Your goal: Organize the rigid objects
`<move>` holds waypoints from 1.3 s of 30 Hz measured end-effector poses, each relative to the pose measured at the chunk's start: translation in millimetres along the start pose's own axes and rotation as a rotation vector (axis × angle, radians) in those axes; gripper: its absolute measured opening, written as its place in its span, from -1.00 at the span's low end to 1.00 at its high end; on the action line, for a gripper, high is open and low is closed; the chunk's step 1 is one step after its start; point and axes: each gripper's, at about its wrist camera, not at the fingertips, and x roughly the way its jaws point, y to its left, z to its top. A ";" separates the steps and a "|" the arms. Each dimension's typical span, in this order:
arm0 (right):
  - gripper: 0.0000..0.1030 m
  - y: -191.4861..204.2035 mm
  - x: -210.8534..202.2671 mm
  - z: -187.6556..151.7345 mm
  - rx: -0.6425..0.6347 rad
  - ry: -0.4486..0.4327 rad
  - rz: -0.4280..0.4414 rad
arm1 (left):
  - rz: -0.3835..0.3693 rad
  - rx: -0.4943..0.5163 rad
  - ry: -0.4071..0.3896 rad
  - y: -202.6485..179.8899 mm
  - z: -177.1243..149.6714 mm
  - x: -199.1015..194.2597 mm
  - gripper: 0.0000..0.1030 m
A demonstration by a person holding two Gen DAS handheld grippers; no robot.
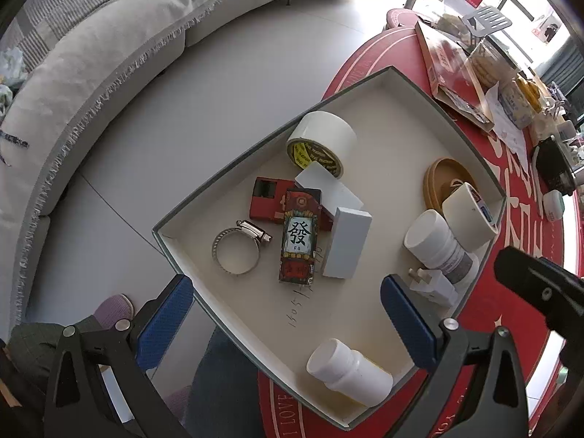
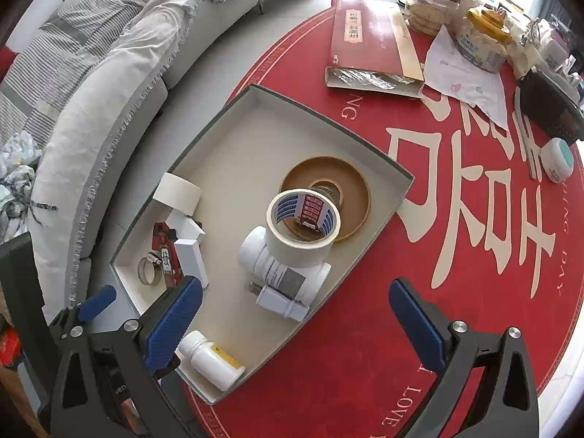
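Both claws, left [image 1: 284,325] and right [image 2: 295,325], gape wide, gripping nothing, above the tray [image 2: 328,116] on the red counter [image 2: 456,255]; inside lie 2 white bottles [image 1: 346,368], tape rolls [image 1: 321,142] and a hose clamp [image 1: 237,252].

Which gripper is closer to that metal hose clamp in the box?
Left. The left gripper hovers over the box just short of the hose clamp; the right gripper hangs farther off, beside the plug.

Both grippers spread wide, holding nothing.

The left gripper [image 1: 288,310] has its blue-padded fingers [image 1: 408,317] far apart with an empty gap between them. The right gripper [image 2: 295,321] is parted just as widely, its blue pads [image 2: 416,321] gripping nothing; its black frame also shows at the right edge of the left wrist view.
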 end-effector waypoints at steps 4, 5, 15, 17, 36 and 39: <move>1.00 1.0 -0.3 -1.8 -0.004 0.005 -0.009 | -0.001 0.007 -0.002 -1.0 -1.5 -1.1 0.99; 1.00 1.1 -0.5 -2.0 -0.005 0.005 -0.010 | 0.000 0.010 -0.003 -1.4 -1.9 -1.6 0.99; 1.00 4.5 -0.8 -3.0 -0.009 0.012 -0.017 | 0.021 0.020 -0.023 -5.6 -2.7 -5.1 0.99; 1.00 6.2 -0.4 -2.4 -0.014 0.014 -0.022 | 0.028 0.020 -0.025 -5.4 -2.4 -5.3 0.99; 1.00 29.7 3.3 0.7 -0.063 0.022 -0.045 | 0.027 -0.004 -0.032 6.9 -0.4 -7.2 0.99; 1.00 30.2 4.2 0.5 -0.061 0.027 -0.049 | 0.026 -0.001 -0.031 7.4 -0.5 -6.9 0.99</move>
